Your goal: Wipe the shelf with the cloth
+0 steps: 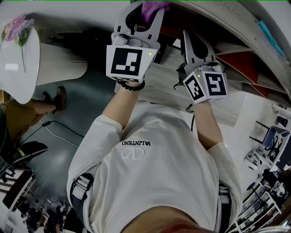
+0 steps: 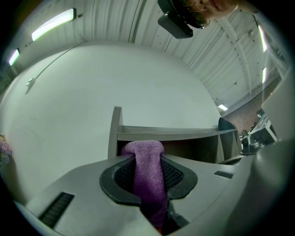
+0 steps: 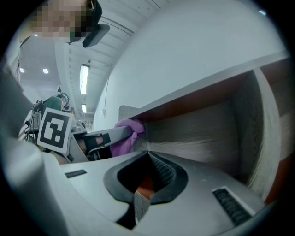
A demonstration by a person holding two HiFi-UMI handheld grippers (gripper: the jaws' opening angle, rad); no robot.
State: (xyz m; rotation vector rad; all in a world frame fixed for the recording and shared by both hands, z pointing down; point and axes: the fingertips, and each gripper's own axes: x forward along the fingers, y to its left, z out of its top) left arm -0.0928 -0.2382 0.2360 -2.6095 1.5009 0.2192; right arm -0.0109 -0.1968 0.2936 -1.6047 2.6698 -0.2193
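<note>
My left gripper point(image 1: 146, 10) is shut on a purple cloth point(image 1: 152, 6), raised toward the left end of the wooden shelf point(image 1: 168, 79). In the left gripper view the cloth point(image 2: 147, 168) runs up between the jaws and folds over their tips, just before the shelf's top board point(image 2: 166, 133). My right gripper point(image 1: 192, 42) reaches into the shelf opening, shut with nothing in it. From the right gripper view the cloth point(image 3: 125, 136) and the left gripper point(image 3: 108, 137) show at the shelf's left edge, and the jaws point(image 3: 148, 154) meet at the grey back panel point(image 3: 203, 129).
A white wall point(image 2: 92, 92) rises behind the shelf. Red dividers point(image 1: 241, 61) stand in the shelf to the right. A white round table with flowers point(image 1: 19, 59) is at the left, a seated person's legs point(image 1: 43, 104) beside it. Equipment clutter point(image 1: 268, 150) fills the right.
</note>
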